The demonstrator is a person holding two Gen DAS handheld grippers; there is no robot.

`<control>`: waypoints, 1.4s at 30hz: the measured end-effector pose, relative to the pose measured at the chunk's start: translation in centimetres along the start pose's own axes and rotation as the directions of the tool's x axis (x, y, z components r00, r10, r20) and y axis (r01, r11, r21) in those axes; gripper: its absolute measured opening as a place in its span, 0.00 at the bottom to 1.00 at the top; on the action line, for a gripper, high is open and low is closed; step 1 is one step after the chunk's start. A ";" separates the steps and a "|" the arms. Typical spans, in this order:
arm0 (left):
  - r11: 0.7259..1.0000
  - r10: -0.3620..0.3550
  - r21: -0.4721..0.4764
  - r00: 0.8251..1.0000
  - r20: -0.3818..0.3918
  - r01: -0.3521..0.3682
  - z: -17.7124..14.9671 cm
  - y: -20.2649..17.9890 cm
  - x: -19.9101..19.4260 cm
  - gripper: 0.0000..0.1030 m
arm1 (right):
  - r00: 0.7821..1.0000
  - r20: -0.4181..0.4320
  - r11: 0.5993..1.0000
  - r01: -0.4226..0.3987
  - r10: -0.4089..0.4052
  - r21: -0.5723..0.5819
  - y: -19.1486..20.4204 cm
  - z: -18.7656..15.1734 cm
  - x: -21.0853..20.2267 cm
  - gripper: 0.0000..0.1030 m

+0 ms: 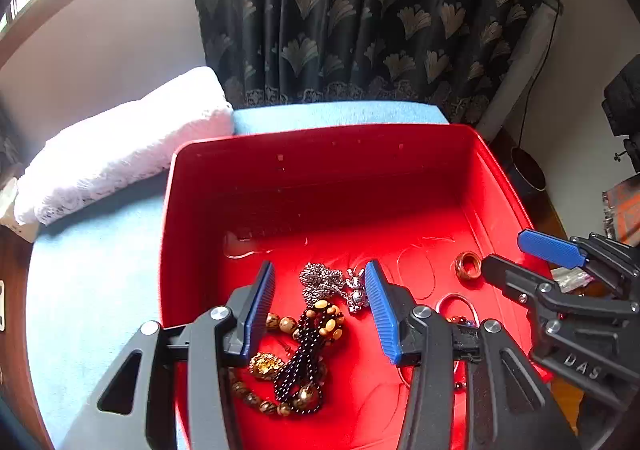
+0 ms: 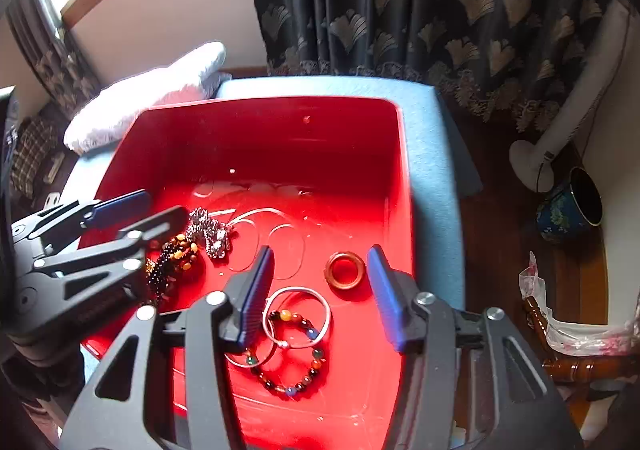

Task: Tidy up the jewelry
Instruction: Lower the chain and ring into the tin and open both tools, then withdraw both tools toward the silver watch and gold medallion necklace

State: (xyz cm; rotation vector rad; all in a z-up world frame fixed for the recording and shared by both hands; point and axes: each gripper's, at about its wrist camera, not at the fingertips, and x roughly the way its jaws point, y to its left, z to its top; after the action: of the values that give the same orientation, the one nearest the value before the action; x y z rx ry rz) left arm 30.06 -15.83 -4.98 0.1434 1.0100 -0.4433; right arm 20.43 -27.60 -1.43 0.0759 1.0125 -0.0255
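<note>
A red plastic bin (image 1: 320, 178) (image 2: 404, 186) holds jewelry. My left gripper (image 1: 320, 282) is open above a pile of black and brown bead bracelets (image 1: 304, 354) and a silver chain necklace (image 1: 324, 282) with a small pendant. My right gripper (image 2: 320, 266) is open and empty above a copper ring (image 2: 345, 270), a silver bangle (image 2: 298, 316) and a coloured bead bracelet (image 2: 296, 366). The right gripper shows at the right of the left wrist view (image 1: 516, 254), next to the copper ring (image 1: 468, 266). The left gripper shows at the left of the right wrist view (image 2: 152, 210), by the beads (image 2: 176, 254) and chain (image 2: 210, 232).
The bin stands on a light blue cloth (image 1: 92, 282) (image 2: 432, 154). A white lace cushion (image 1: 120, 146) lies behind it to the left. A dark patterned curtain (image 1: 360, 10) hangs behind. A blue pot (image 2: 568, 206) and a fan base (image 2: 532, 162) stand on the floor at right.
</note>
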 end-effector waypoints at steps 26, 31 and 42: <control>0.976 0.128 -0.175 0.992 -0.009 -0.127 -12.2 4.1 -10.4 0.92 | 0.999 0.028 0.998 -0.026 0.024 0.059 1.0 -11.2 -10.1 0.83; 0.979 0.143 -0.138 0.988 -0.054 -0.149 -14.8 3.7 -10.2 0.92 | 0.999 -0.027 0.998 -0.030 0.031 0.046 2.1 -13.3 -9.6 0.83; 0.983 0.144 -0.097 0.985 -0.090 -0.153 -17.8 2.5 -10.2 0.92 | 0.987 -0.140 0.997 -0.082 0.080 -0.008 4.5 -17.2 -7.7 0.75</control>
State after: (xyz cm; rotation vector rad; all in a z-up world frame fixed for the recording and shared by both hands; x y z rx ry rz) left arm 12.58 -4.95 -6.07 0.1438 1.0933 -0.2497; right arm 2.06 -21.90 -3.74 0.1078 1.1485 0.0617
